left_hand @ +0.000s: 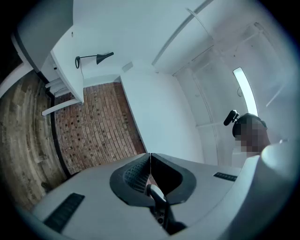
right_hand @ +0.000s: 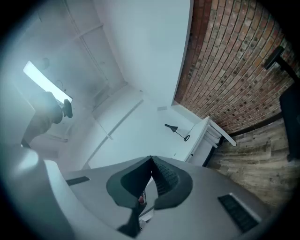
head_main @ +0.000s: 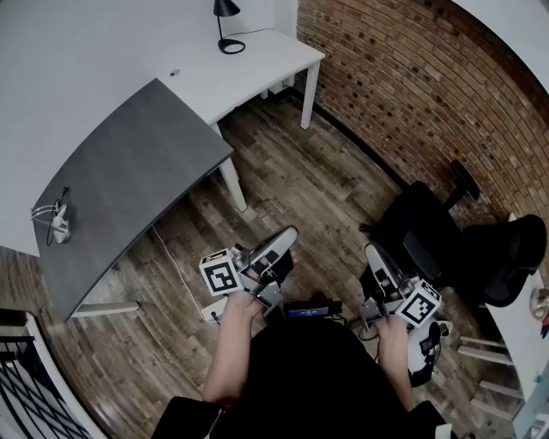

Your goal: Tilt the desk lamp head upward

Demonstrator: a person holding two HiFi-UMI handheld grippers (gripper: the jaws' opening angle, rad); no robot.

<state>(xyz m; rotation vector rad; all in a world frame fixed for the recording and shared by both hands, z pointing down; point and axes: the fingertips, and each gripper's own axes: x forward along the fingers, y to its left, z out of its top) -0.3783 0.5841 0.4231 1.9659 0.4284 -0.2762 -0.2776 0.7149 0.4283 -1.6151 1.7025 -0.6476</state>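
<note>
The black desk lamp (head_main: 226,24) stands on the white desk (head_main: 257,73) at the far end of the room, with its head angled down. It shows small in the left gripper view (left_hand: 93,59) and in the right gripper view (right_hand: 177,131). Both grippers are held close to the person's body, far from the lamp. My left gripper (head_main: 286,235) is shut with nothing between its jaws, whose tips meet (left_hand: 150,154). The right gripper (head_main: 371,251) is shut and empty as well, its tips together (right_hand: 151,158).
A grey curved desk (head_main: 129,180) stands at the left between me and the white desk, with a cable bundle (head_main: 56,219) on it. A brick wall (head_main: 412,94) runs along the right. Black office chairs (head_main: 446,244) stand at the right. A dark railing (head_main: 26,386) is at the bottom left.
</note>
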